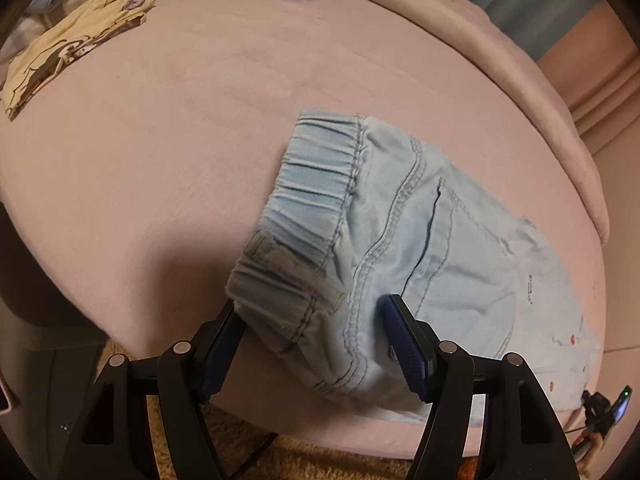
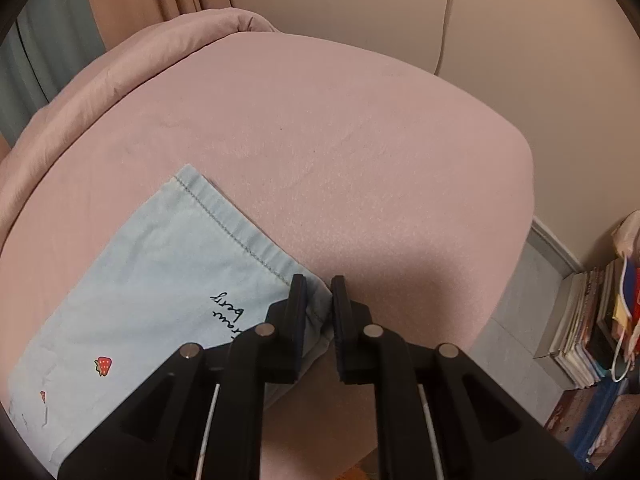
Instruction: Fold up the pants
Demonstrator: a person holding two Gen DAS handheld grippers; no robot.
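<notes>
While the light-blue pants lie on the pink bed at its 5 o'clock corner, the left gripper straddles the waistband wide, the right gripper pinches a hem corner; folding looks barely begun.

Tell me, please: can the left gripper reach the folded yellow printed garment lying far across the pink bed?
Probably not now. The left gripper is open around the light blue pants' waistband at the near edge; the folded yellow printed garment lies across the pink bed, though nothing blocks the way.
</notes>
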